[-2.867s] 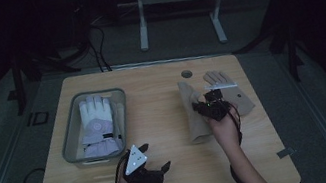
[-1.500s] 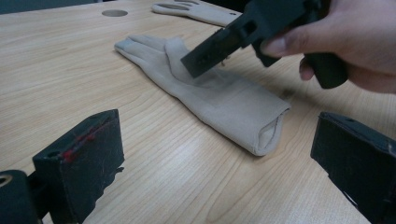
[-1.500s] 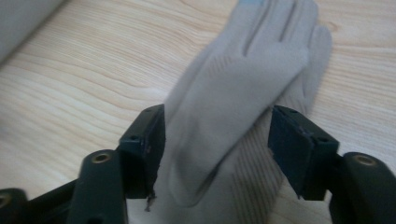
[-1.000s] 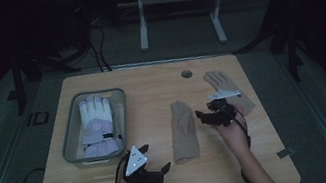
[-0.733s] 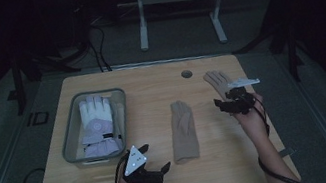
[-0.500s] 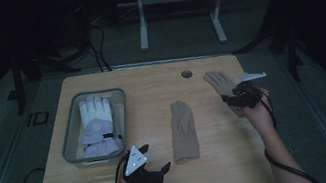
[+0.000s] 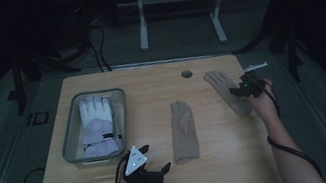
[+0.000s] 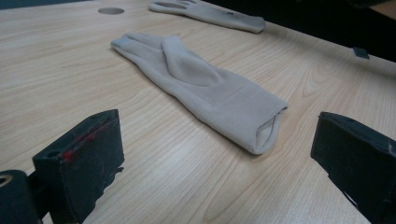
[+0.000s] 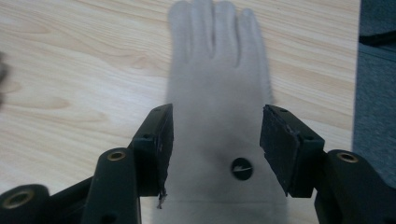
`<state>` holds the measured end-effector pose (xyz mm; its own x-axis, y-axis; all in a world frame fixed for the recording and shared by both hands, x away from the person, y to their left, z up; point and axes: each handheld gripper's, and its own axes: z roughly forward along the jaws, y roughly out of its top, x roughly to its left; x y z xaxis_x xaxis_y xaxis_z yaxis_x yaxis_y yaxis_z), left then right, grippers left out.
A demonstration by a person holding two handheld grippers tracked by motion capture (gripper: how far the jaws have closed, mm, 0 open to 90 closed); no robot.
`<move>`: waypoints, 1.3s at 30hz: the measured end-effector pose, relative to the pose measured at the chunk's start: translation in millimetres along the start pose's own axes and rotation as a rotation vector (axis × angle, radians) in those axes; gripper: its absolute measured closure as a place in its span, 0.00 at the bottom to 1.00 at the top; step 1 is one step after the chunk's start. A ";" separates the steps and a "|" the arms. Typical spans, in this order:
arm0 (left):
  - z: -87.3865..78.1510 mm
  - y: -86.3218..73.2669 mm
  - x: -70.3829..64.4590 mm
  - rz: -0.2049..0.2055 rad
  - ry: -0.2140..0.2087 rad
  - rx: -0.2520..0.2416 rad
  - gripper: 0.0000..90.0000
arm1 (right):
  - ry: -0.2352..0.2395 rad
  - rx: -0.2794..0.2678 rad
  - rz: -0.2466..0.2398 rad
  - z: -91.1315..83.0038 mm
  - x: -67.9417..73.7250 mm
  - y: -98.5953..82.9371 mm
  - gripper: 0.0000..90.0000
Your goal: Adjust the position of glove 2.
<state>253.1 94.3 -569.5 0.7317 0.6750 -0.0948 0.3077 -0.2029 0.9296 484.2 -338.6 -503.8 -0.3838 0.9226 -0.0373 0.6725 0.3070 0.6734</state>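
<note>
Compared with 2.9 s earlier: right gripper [image 7: 246, 88] moved from the middle beige glove [image 7: 182, 131] to the far beige glove [image 7: 226, 92] at the right table [image 7: 150, 88] edge; middle glove now laid flat, right of the clear bin [image 7: 69, 138]. Right gripper jaws spread open, straddling the far glove [image 9: 219, 116] near its cuff. Small round dark logo [image 9: 242, 169] on that cuff, not readable. Left gripper [image 7: 147, 174] unmoved, just left of the middle glove's cuff [image 8: 266, 128], jaws wide open, holding nothing. White gloves [image 7: 97, 126] inside the bin.

Two beige gloves lay on the surface: one glove [image 7: 182, 131] at the frame's centre, another glove [image 7: 226, 91] at right. One clear bin [image 7: 71, 139] at left held one white glove [image 7: 96, 125]. Two tongs were present.
</note>
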 end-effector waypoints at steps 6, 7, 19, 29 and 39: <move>-0.1 -0.2 0.1 -0.004 -0.002 -0.001 0.03 | 0.014 0.024 0.026 13.4 -7.8 6.0 0.49; -0.1 -0.1 0.2 -0.005 -0.001 -0.001 0.03 | 0.015 0.019 0.019 15.3 -8.7 6.2 0.48; 0.4 -0.4 0.5 -0.018 -0.013 0.005 0.03 | -0.013 0.067 -0.002 36.3 -12.2 7.9 0.44; 0.4 -0.7 0.0 -0.023 -0.018 0.003 0.03 | -0.010 0.073 0.001 44.8 -7.6 -4.2 0.61; 0.1 -0.7 0.3 -0.020 -0.012 0.004 0.03 | -0.055 0.096 0.104 41.6 -1.4 -1.8 0.90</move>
<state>253.2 94.6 -570.2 0.7329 0.6701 -0.1178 0.3249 -0.1926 0.9259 509.8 -330.7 -535.7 -0.2752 0.9613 -0.0133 0.7653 0.2274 0.6021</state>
